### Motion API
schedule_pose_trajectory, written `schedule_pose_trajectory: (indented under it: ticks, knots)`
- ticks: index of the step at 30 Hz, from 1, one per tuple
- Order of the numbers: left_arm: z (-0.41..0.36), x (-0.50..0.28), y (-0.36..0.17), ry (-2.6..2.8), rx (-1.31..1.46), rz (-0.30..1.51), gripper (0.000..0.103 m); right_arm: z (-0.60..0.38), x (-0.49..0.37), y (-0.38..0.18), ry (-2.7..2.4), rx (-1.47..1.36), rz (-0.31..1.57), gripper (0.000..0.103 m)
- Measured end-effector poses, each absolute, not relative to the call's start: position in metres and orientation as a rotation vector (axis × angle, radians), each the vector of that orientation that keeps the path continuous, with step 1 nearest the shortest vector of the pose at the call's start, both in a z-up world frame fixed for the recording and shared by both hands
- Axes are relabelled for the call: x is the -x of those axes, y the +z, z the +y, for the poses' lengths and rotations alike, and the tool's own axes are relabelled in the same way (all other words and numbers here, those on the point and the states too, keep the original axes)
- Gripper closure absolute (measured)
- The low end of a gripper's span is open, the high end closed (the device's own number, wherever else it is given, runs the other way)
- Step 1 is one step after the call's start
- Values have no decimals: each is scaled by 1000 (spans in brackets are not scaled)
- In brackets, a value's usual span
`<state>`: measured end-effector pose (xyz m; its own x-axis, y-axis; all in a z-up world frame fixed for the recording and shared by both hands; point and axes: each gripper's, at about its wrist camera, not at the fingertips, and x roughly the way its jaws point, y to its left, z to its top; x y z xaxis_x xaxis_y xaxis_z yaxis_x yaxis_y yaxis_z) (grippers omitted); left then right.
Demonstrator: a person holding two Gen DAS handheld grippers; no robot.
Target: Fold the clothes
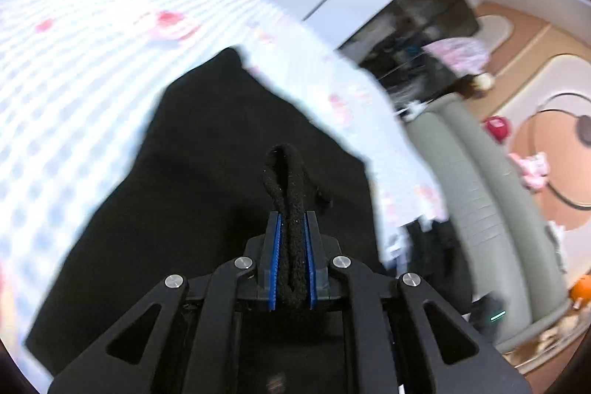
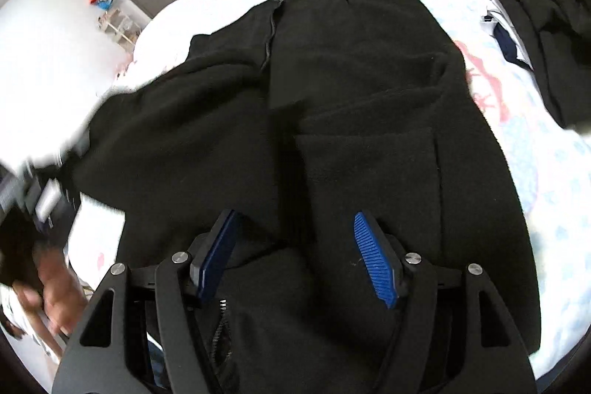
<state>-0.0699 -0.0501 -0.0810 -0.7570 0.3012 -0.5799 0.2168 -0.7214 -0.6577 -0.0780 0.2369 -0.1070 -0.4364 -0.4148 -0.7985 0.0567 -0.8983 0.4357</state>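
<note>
Black fleece garment (image 2: 351,106) lies spread on the bed (image 1: 74,61): left gripper (image 1: 291,220), jaws pinched on a fold of it, should carry that edge across evenly while right gripper (image 2: 295,239), jaws open and empty, steadies it.

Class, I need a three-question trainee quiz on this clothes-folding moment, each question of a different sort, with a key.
1. True or false: the left gripper is shut on a fold of the black garment.
2. The right gripper has its jaws: A) open above the garment, B) shut on the zipper, C) shut on the bedsheet.
3. Fill in: beyond the garment, at the upper right of the right wrist view, lies a pile of ____ clothes.

Key: 1 true; 2 A; 3 dark.
</note>
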Motion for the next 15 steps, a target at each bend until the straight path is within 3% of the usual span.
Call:
schedule_pose_trajectory:
  ticks: [4,6,8,10,12,15]
  knots:
    - [-68,64,-146,2494,1372,-1285,91,236,69,-100,-2408,-1472,-494,35]
    - [-66,61,-149,2470,1372,-1282,90,238,65,-101,-2405,-1483,-500,35]
    - [-63,60,-144,2471,1344,-1275,81,238,61,-103,-2401,-1500,-496,35]
    - [-61,57,-128,2531,1250,-1257,48,236,61,-104,-2402,-1517,-473,35]
    - [-67,51,-108,2586,1107,-1219,37,233,61,-104,-2404,-1532,-450,35]
    - [-59,63,-88,2607,1015,-1122,34,230,59,-95,-2426,-1498,-371,34]
